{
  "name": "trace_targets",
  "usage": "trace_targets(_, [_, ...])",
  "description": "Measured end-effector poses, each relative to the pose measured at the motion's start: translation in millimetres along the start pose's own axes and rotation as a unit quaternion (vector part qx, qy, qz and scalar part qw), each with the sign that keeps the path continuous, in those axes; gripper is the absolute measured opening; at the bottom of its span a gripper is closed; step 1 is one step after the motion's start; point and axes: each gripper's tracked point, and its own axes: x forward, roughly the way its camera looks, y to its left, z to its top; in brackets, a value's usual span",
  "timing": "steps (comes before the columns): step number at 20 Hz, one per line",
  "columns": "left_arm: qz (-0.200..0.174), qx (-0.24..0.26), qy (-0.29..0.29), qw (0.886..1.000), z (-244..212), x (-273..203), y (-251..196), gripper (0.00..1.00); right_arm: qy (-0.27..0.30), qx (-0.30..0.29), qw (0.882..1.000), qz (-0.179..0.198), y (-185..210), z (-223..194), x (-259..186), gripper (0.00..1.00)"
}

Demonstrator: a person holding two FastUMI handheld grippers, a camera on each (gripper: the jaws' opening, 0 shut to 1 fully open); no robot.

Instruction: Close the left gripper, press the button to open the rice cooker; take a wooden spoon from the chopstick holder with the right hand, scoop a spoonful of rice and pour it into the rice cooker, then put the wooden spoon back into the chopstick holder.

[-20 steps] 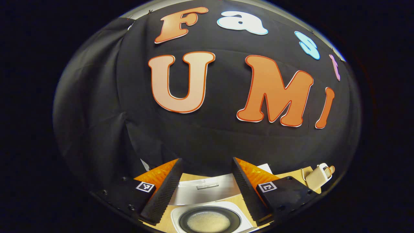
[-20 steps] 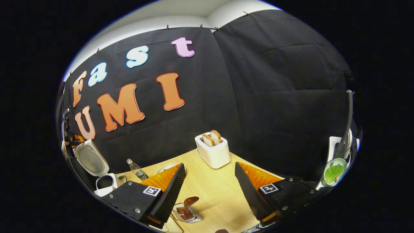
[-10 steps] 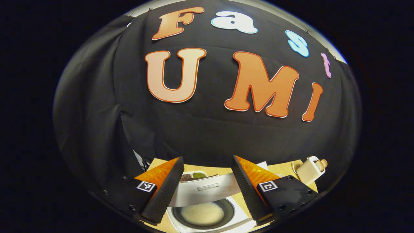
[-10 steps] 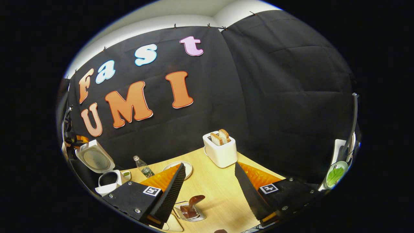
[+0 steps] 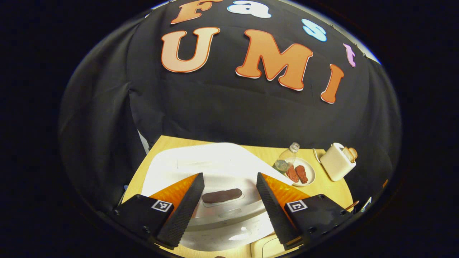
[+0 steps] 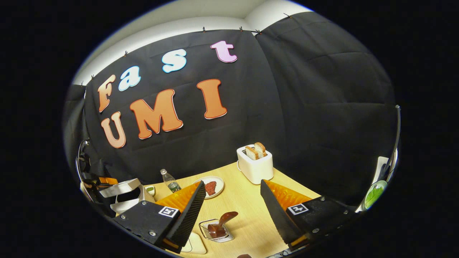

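Left hand-held gripper [image 5: 229,200]: your fingers stand spread apart, grasping nothing, poised just above the rice cooker [image 5: 215,172].
Rice cooker: its white lid lies directly ahead of and beneath your left fingers, nearly lowered; a dark oblong panel [image 5: 222,195] on the lid sits between the fingertips. In the right gripper view the cooker [image 6: 122,195] appears far to the left, lid slightly ajar.
Right hand-held gripper [image 6: 233,211]: your fingers are released, holding nothing, above the worktop [image 6: 247,211].
Wooden spoon [image 6: 224,220]: it leans in the chopstick holder [image 6: 215,231], a wire basket low between your right fingers, nearer the left one.
Beyond the right fingers: a toaster [image 6: 255,166] with bread, a plate [image 6: 211,186], and a bottle [image 6: 170,181].
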Motion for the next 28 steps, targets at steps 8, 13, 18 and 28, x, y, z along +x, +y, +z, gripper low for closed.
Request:
trace_targets(8, [0.036,0.01,0.004,0.999,-44,13,10,0.99,0.017,0.001,1.0,0.002,-1,-16,-5,0.95])
trace_targets(13, [0.039,0.03,0.0,0.999,-60,20,16,1.0,0.019,-0.002,1.0,-0.002,-3,-16,-4,0.95])
trace_targets(18, [0.034,0.056,-0.012,0.998,-57,14,14,1.0,0.016,-0.015,1.0,0.003,2,-9,-5,0.95])
trace_targets(28, [0.03,0.03,-0.112,0.993,32,-134,35,0.99,-0.061,-0.074,0.995,0.034,46,72,-11,0.95])
